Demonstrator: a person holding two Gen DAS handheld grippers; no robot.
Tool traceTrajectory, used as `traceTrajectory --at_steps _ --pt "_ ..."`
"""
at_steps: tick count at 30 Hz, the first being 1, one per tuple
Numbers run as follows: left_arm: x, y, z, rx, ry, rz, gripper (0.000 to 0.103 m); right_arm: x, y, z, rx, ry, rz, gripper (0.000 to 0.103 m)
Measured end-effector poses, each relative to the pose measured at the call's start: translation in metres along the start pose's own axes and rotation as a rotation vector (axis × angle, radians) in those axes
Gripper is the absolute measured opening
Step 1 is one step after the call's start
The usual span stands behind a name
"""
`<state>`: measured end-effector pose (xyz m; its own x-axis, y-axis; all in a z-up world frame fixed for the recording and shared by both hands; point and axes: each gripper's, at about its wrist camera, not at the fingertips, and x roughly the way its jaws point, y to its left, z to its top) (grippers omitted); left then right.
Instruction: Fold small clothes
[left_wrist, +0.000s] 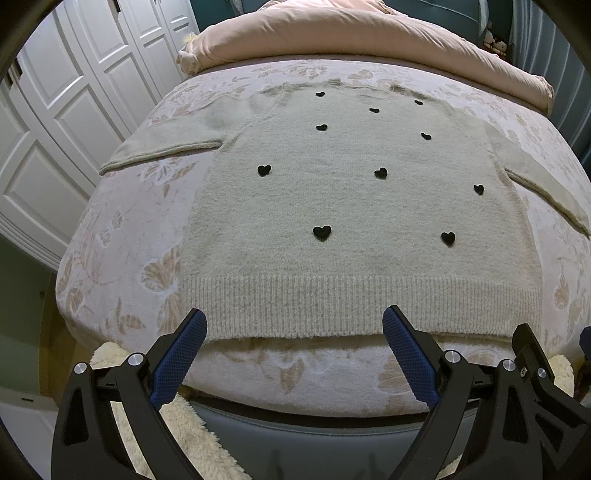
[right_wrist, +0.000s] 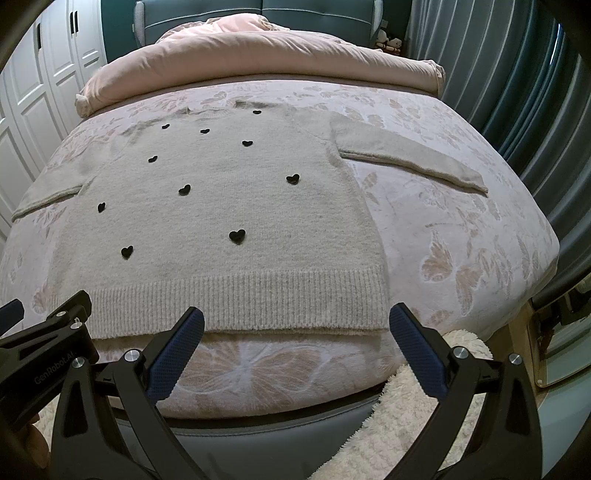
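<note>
The cream sweater (left_wrist: 354, 206) with black heart patches lies flat, front up, on the bed (left_wrist: 122, 236), sleeves spread toward the left and right edges, ribbed hem along the near edge. The left gripper (left_wrist: 293, 332) hovers just short of the hem, jaws spread wide, grasping nothing. The right gripper (right_wrist: 295, 328) hovers beside it, likewise released. A pink duvet (right_wrist: 258, 51) is bunched at the far edge

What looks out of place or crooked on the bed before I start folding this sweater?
Nothing stands out. The cream knit sweater with black hearts lies flat and face up on the floral bedspread, sleeves spread to both sides and ribbed hem at the near edge. The left gripper and right gripper are open, short of the hem.
</note>
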<state>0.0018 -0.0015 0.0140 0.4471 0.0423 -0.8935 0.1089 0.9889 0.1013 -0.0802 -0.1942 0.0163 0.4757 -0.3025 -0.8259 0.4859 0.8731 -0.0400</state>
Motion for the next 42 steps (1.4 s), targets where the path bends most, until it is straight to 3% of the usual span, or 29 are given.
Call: traceTrajectory --at_steps 30,34,37,42 --pt "0.001 0.001 0.000 0.002 0.006 0.001 0.090 0.010 0.002 -0.001 0.000 0.021 0.001 0.098" --pt "0.009 0.004 -0.001 -0.010 0.033 -0.037 0.093 0.030 -0.003 0.002 0.018 0.080 0.075 0.098" --pt "0.015 0.014 -0.001 -0.039 0.039 -0.078 0.093 0.061 -0.039 0.009 0.146 0.160 0.149 0.098" --pt "0.024 0.037 0.004 -0.106 0.039 -0.089 0.095 0.118 -0.147 0.046 0.404 0.183 0.122 0.098"
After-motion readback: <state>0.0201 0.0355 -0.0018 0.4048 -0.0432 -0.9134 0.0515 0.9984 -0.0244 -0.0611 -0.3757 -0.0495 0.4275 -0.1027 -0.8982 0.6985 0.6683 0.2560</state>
